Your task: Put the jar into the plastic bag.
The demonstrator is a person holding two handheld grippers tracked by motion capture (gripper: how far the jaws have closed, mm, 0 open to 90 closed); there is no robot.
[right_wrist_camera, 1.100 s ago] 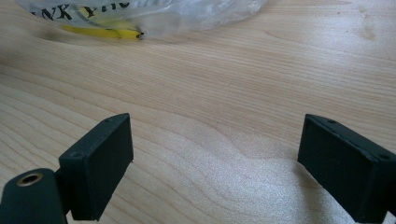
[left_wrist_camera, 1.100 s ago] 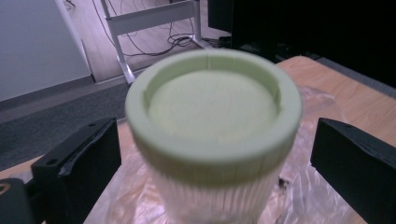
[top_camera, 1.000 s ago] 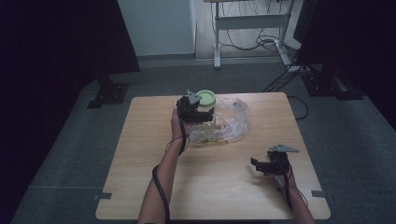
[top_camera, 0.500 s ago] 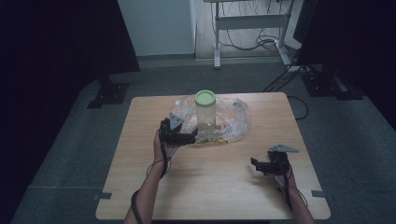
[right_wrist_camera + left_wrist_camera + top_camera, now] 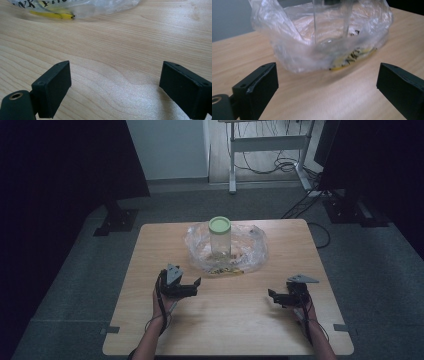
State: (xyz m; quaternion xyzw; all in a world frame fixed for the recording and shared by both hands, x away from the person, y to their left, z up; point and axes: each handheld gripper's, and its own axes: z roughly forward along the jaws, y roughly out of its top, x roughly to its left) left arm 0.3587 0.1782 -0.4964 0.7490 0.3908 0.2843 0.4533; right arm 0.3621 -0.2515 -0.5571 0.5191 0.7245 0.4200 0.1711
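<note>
A clear jar with a green lid [image 5: 219, 236] stands upright on a crumpled clear plastic bag [image 5: 250, 251] at the table's far middle. The jar's glass wall [image 5: 329, 22] rises behind the bag [image 5: 294, 50], whose yellow printed edge [image 5: 352, 56] lies on the wood. My left gripper [image 5: 192, 287] is open and holds nothing, well short of the bag at the front left. At the front right my right gripper [image 5: 274, 297] is open too, low over bare wood, with the bag's yellow edge [image 5: 53, 15] far ahead.
The wooden table [image 5: 150, 250] stands on grey carpet. A desk frame with cables [image 5: 265, 150] and dark stands [image 5: 117, 215] lie beyond its far edge. Bare wood stretches between the two grippers.
My left gripper has drawn back from the jar's lid toward the front left of the table and stands open. The jar stays upright. The right gripper has not moved.
</note>
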